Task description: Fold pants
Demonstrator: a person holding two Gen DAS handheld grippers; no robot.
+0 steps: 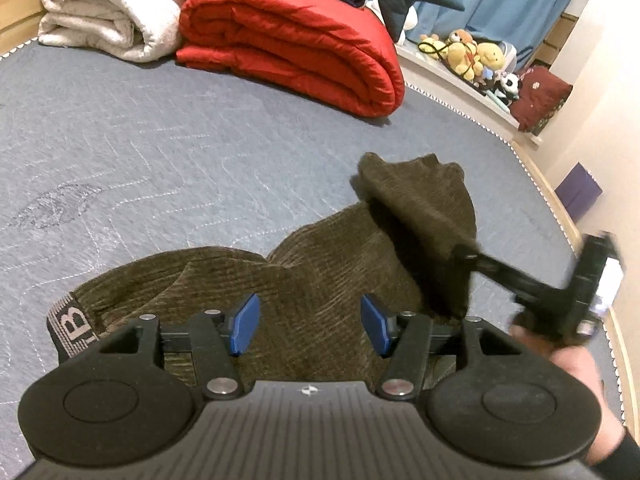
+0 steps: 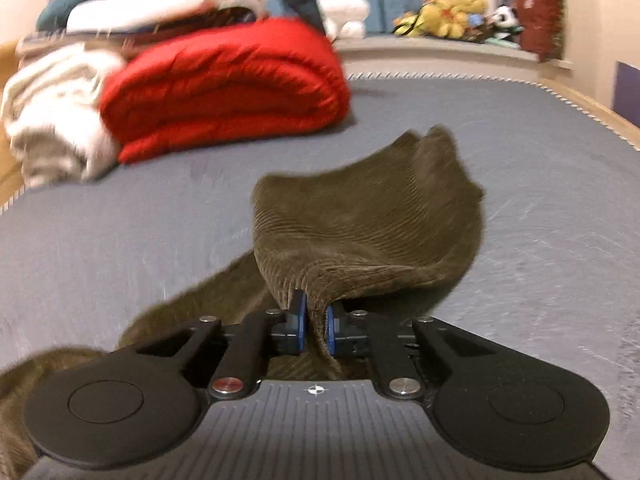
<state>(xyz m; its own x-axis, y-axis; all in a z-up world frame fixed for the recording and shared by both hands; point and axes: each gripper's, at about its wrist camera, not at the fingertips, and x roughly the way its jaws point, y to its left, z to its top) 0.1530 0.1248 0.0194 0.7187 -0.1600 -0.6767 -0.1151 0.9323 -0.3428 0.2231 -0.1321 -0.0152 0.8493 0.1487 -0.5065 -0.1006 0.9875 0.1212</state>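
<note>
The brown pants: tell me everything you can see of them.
The pants are olive-brown ribbed corduroy with a striped elastic waistband bearing a letter B. They lie bunched on the grey mattress, not yet folded flat. The right gripper is shut on a fold of one end and lifts it off the bed, so the cloth drapes from its blue pads. The left gripper hangs open above the waist part.

One letter reads clearly — a large pale "B", lying on its side, woven into the dark waistband (image 1: 71, 326) of the pants (image 1: 320, 280). The maroon pillow (image 1: 538, 98) bears a small mark — too blurred to read.
</note>
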